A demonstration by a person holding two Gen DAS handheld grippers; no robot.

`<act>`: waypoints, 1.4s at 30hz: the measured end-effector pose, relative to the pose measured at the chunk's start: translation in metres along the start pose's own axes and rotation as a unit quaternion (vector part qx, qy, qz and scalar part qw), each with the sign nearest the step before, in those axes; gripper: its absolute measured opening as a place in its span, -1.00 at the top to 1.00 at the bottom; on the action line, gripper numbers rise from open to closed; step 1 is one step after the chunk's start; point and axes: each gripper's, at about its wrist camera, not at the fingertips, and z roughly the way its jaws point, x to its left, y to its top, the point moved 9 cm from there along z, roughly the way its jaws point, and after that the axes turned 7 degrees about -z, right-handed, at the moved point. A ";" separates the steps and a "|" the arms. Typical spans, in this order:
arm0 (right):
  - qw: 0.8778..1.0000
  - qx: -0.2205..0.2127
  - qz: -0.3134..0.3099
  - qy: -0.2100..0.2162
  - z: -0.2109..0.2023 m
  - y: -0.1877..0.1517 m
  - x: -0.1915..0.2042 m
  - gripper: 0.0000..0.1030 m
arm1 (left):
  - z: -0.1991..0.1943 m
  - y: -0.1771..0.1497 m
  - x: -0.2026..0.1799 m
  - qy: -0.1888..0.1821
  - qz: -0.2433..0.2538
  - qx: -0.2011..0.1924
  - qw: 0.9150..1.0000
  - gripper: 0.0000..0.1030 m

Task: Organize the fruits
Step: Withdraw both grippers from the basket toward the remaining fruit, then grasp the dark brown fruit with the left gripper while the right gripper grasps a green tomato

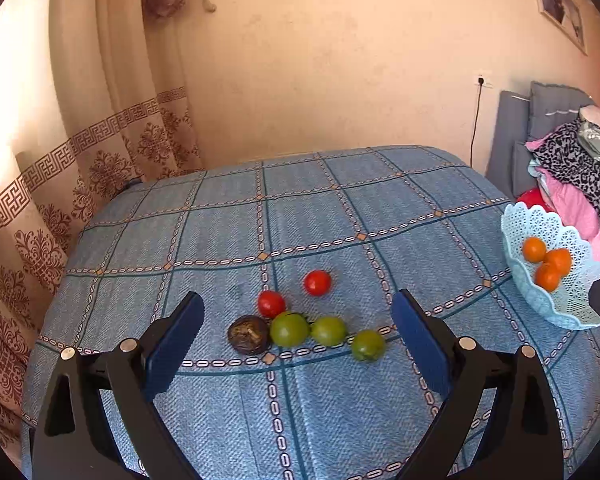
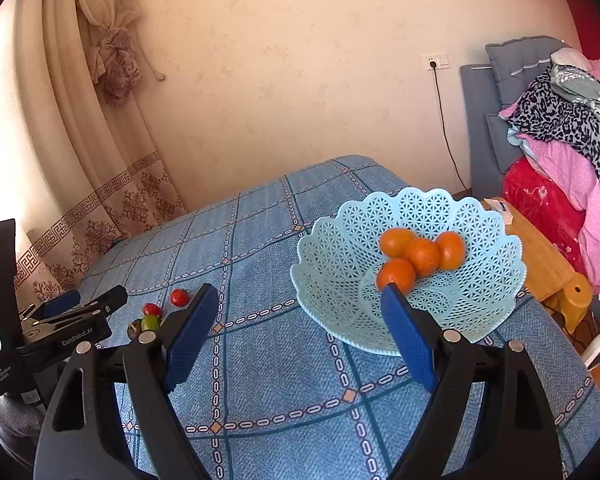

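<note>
On the blue checked tablecloth point(image 1: 220, 220) lie two red tomatoes point(image 1: 317, 282) point(image 1: 271, 303), three green fruits point(image 1: 289, 329) point(image 1: 328, 331) point(image 1: 367, 345) and a dark brown wrinkled fruit point(image 1: 248, 335). My left gripper point(image 1: 298, 312) is open and empty, its jaws standing either side of this cluster, a little above it. A light blue lattice basket point(image 2: 340, 280) holds several oranges point(image 2: 422, 255); it also shows in the left wrist view point(image 1: 564, 304). My right gripper point(image 2: 298, 300) is open and empty, just left of the basket.
A curtain point(image 1: 100, 152) hangs at the left behind the table. A pile of clothes point(image 2: 568, 132) and grey cushions lie at the right. A wooden stool point(image 2: 540, 256) stands beside the table. A cable point(image 2: 446, 128) runs down the wall.
</note>
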 end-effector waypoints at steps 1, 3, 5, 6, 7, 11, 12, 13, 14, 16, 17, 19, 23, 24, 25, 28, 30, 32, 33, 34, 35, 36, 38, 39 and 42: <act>1.000 0.002 -0.003 0.003 0.002 -0.001 0.004 -0.64 | 0.002 -0.003 0.008 0.006 -0.004 0.003 1.000 -0.82; 1.000 0.006 -0.008 0.008 0.003 -0.004 0.012 -0.64 | 0.007 -0.008 0.021 0.015 -0.008 0.010 1.000 -0.82; 1.000 0.009 -0.014 0.014 0.005 -0.006 0.020 -0.64 | 0.013 -0.014 0.031 0.025 -0.009 0.016 1.000 -0.82; 1.000 0.011 -0.018 0.016 0.006 -0.007 0.024 -0.64 | 0.016 -0.017 0.037 0.029 -0.009 0.020 0.999 -0.82; 1.000 0.013 -0.021 0.019 0.007 -0.008 0.028 -0.64 | 0.018 -0.021 0.040 0.033 -0.009 0.023 0.999 -0.82; 0.999 0.026 -0.035 0.029 0.015 -0.015 0.043 -0.64 | 0.031 -0.032 0.054 0.041 -0.011 0.037 0.998 -0.82; 0.998 0.030 -0.039 0.032 0.017 -0.016 0.046 -0.64 | 0.035 -0.035 0.058 0.041 -0.013 0.043 0.998 -0.82; 0.998 0.033 -0.043 0.034 0.020 -0.019 0.050 -0.64 | 0.039 -0.037 0.061 0.041 -0.014 0.048 0.998 -0.82; 0.998 0.037 -0.048 0.035 0.022 -0.021 0.053 -0.64 | 0.043 -0.038 0.064 0.041 -0.016 0.053 0.998 -0.82; 0.997 0.044 -0.054 0.040 0.026 -0.024 0.059 -0.64 | 0.050 -0.042 0.069 0.039 -0.019 0.063 0.997 -0.76; 0.996 0.047 -0.058 0.041 0.028 -0.026 0.061 -0.64 | 0.053 -0.043 0.071 0.036 -0.019 0.067 0.997 -0.67; 0.996 0.054 -0.062 0.043 0.032 -0.029 0.066 -0.64 | 0.060 -0.047 0.073 0.031 -0.018 0.077 0.996 -0.58; 0.994 0.067 -0.070 0.048 0.040 -0.036 0.073 -0.64 | 0.072 -0.052 0.073 0.026 -0.009 0.090 0.996 -0.53; 0.994 0.070 -0.072 0.049 0.042 -0.038 0.074 -0.64 | 0.075 -0.054 0.072 0.023 -0.006 0.093 0.995 -0.52; 0.993 0.074 -0.074 0.050 0.044 -0.039 0.076 -0.64 | 0.077 -0.054 0.070 0.019 -0.002 0.094 0.995 -0.52; 0.992 0.081 -0.083 0.055 0.049 -0.045 0.081 -0.64 | 0.085 -0.055 0.067 0.014 0.006 0.098 0.995 -0.52; 0.991 0.087 -0.088 0.059 0.053 -0.048 0.085 -0.64 | 0.089 -0.052 0.066 0.012 0.006 0.092 0.996 -0.51; 0.989 0.092 -0.092 0.063 0.058 -0.050 0.088 -0.64 | 0.090 -0.048 0.065 0.001 0.002 0.088 0.996 -0.39; 0.989 0.096 -0.093 0.066 0.061 -0.052 0.090 -0.64 | 0.091 -0.046 0.064 -0.007 -0.002 0.087 0.996 -0.33; 0.988 0.100 -0.094 0.069 0.064 -0.053 0.092 -0.64 | 0.093 -0.046 0.064 -0.013 -0.005 0.089 0.996 -0.18; 0.987 0.104 -0.096 0.072 0.067 -0.055 0.094 -0.64 | 0.094 -0.047 0.062 -0.024 -0.006 0.091 0.996 -0.07; 0.986 0.108 -0.098 0.074 0.070 -0.056 0.096 -0.64 | 0.095 -0.047 0.060 -0.033 -0.007 0.092 0.995 0.05; 0.985 0.115 -0.103 0.080 0.076 -0.059 0.101 -0.64 | 0.092 -0.047 0.055 -0.046 -0.003 0.089 0.995 0.19; 0.984 0.118 -0.107 0.082 0.079 -0.060 0.104 -0.64 | 0.091 -0.047 0.054 -0.046 -0.001 0.086 0.995 0.19; 0.980 0.131 -0.119 0.088 0.090 -0.064 0.113 -0.58 | 0.089 -0.047 0.055 -0.054 -0.009 0.085 0.995 0.20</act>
